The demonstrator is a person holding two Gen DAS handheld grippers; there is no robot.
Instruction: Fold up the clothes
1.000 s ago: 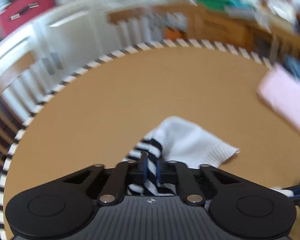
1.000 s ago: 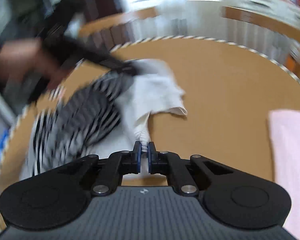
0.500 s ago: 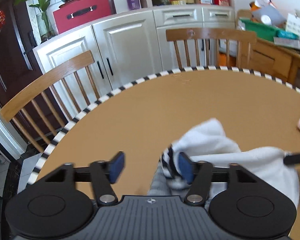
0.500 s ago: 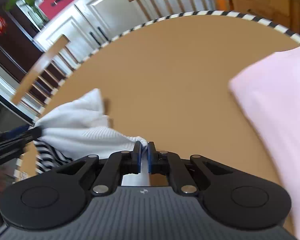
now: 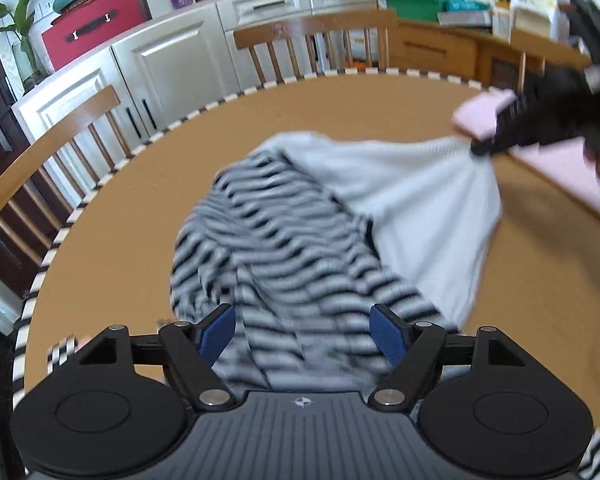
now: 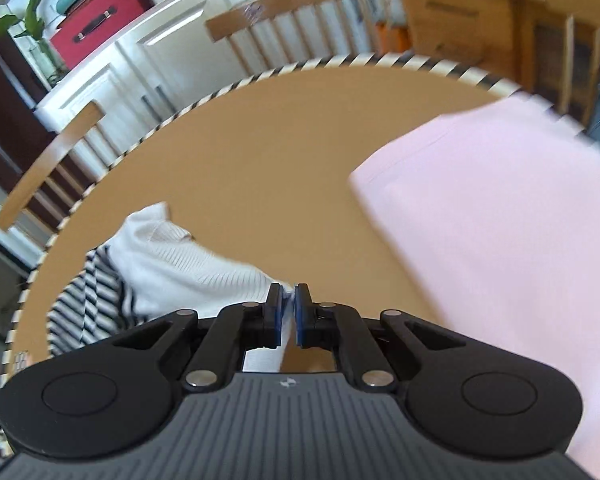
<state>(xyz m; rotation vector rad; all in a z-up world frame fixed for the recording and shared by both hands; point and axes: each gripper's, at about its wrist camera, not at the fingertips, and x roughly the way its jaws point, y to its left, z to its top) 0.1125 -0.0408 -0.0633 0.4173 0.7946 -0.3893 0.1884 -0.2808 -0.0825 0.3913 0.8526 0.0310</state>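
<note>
Half a second back my left tongs (image 5: 303, 334) were only partly spread beside a bunched heap of cloth; now their blue pads stand wide apart with nothing between them, and the striped sweater (image 5: 284, 248) has been drawn out longer across the tabletop (image 5: 148, 208). My right tongs (image 6: 287, 314) are pinched on the sweater's white part, as they were before, with a thin fold of white knit showing in the narrow slit between the pads.

From the left wrist view, the sweater fills the middle of the frame: black-and-white stripes run from the centre down to the bottom edge under my left tongs, and the plain white panel (image 5: 424, 200) fans out toward the upper right, where it narrows to a point at my right tongs (image 5: 484, 148). That stretch of cloth looks lifted and taut, though motion blur softens it.

From the right wrist view, the white knit lies left of centre, with the stripes at lower left. A folded pink garment (image 6: 500, 220) lies flat on the tabletop at the right, apart from the sweater. Wooden chairs (image 5: 52, 152) stand beyond the tabletop's striped rim at upper left
</note>
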